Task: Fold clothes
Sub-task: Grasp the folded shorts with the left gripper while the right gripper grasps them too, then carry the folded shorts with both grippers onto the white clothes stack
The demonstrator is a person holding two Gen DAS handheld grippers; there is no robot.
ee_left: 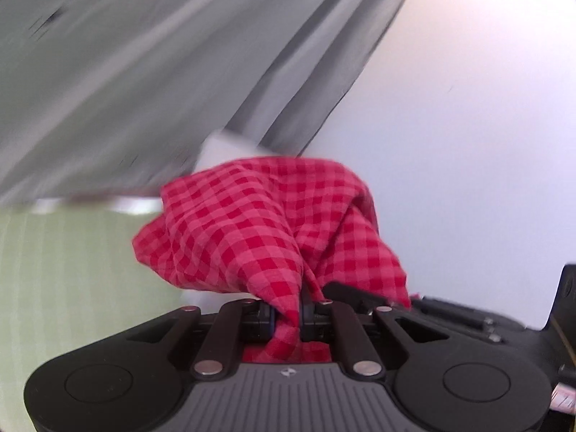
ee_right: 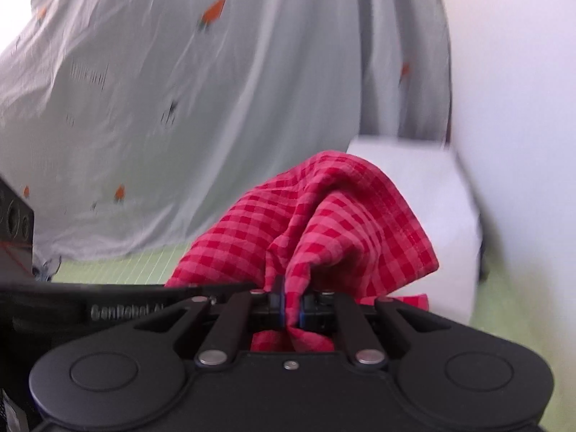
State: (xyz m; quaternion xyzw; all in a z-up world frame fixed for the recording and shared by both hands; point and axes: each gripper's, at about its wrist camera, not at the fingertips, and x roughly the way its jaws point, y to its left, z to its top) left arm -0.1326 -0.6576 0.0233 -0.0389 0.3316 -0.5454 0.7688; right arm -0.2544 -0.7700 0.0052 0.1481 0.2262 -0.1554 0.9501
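A red checked cloth (ee_left: 252,230) is bunched in front of my left gripper (ee_left: 288,320), whose jaws are shut on a pinch of the fabric. The cloth spills over the fingers and hides their tips. In the right wrist view the same red checked cloth (ee_right: 324,223) is pinched by my right gripper (ee_right: 289,309), its blue pads pressed together on a fold. Both grippers hold the cloth up off the pale green surface (ee_right: 118,270). The other gripper's black body (ee_right: 108,306) shows at the left of the right wrist view.
A pale grey curtain (ee_right: 162,108) with small orange and dark marks hangs behind, blurred in the left wrist view as the curtain (ee_left: 144,72). A white box (ee_right: 424,216) stands on the green surface against a white wall (ee_right: 522,144).
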